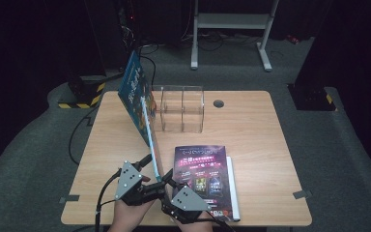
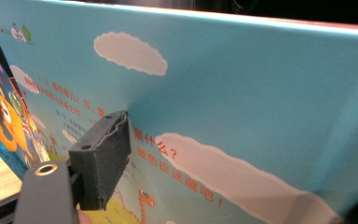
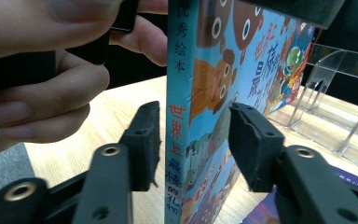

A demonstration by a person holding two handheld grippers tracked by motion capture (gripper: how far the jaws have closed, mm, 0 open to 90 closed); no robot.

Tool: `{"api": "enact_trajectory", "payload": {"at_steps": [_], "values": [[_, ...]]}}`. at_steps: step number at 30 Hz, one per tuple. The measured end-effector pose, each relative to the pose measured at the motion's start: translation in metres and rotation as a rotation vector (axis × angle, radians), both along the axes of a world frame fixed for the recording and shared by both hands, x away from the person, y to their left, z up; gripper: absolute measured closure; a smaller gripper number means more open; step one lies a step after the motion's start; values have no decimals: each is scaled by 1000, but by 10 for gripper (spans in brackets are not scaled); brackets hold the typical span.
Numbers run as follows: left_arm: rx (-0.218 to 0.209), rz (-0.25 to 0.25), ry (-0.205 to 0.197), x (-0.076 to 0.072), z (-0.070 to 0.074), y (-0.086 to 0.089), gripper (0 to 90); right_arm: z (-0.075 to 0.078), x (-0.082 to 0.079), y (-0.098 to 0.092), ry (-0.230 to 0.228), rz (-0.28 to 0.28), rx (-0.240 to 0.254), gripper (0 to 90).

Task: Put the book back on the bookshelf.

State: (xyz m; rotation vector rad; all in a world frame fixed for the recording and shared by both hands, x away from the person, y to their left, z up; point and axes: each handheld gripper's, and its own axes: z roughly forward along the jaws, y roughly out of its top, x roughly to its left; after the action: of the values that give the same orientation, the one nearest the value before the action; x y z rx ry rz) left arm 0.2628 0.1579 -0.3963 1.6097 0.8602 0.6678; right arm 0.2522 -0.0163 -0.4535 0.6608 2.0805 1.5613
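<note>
Upright, the picture book [image 3: 200, 93] stands between my parted right tongs [image 3: 193, 144], untouched, while my left tongs [image 2: 116, 154] clamp its cover.

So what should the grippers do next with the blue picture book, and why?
Probably carry the blue picture book toward the clear rack. The left gripper presses on its cover and holds it upright, while the right gripper straddles the spine with its pads apart, and the rack's slots look empty.

Overhead faces forward; gripper cameras closely share book [image 1: 140, 104].

purple book [image 1: 204, 178], clear organizer [image 1: 182, 108]
</note>
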Motion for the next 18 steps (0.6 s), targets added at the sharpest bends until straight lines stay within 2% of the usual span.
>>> {"api": "enact_trajectory", "payload": {"at_steps": [4,14,18], "values": [[6,0,-9,0,0,0,217,-1,2,0,24,16,-7,475],[12,13,-17,4,1,5,262,0,2,-9,25,33,-7,458],[18,15,-18,4,1,5,276,5,2,-22,19,38,23,454]]}}
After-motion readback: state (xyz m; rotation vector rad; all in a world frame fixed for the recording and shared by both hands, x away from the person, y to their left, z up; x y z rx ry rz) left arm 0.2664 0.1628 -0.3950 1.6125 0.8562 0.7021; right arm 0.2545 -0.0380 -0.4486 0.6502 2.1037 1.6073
